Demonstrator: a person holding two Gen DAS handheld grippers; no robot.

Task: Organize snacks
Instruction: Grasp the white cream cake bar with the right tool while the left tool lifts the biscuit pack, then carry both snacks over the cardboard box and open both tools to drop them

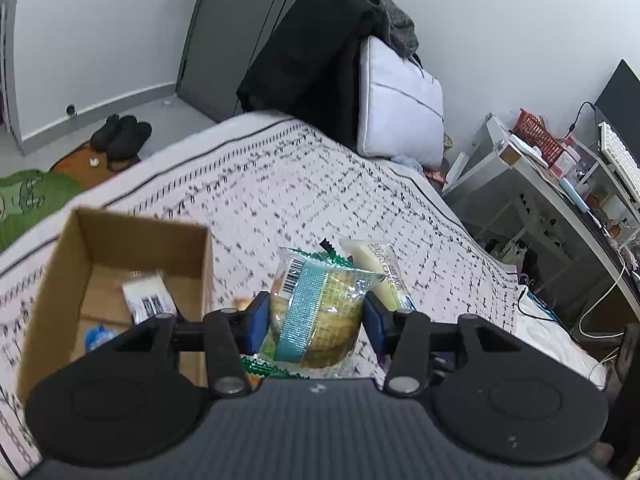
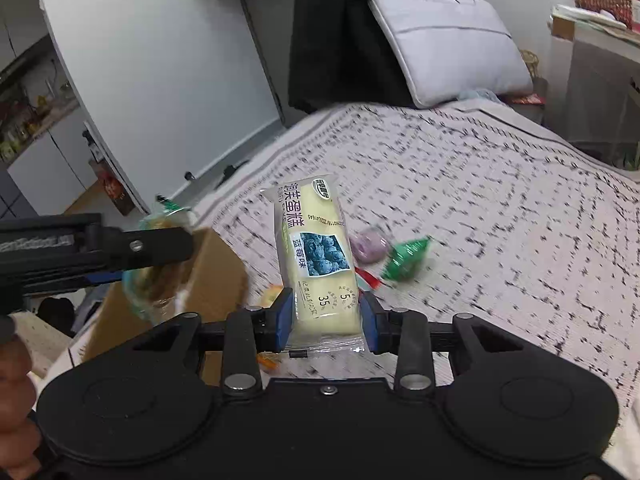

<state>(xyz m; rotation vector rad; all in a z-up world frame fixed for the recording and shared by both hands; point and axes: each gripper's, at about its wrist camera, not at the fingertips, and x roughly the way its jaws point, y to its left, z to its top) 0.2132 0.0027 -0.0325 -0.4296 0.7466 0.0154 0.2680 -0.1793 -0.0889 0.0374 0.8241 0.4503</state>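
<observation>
Now right gripper (image 2: 326,316) jaws clamped on cake bar (image 2: 316,256), label "35"; left gripper (image 1: 316,316) jaws clamped on barcode pastry pack (image 1: 316,312) beside cardboard box (image 1: 80,248).

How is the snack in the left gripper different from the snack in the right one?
The round pastry pack in the left hand-held gripper is plump, with a blue-green band; the cake bar in the right hand-held gripper is long, pale yellow, with a blueberry picture. The pastry fills its jaws wider than the bar. Both are sealed, clamped and off the bed.

boxes: 1 (image 1: 52,280) | grippers: 2 (image 1: 316,316) (image 2: 326,316) (each gripping one snack) | pillows: 1 (image 1: 400,100)
</observation>
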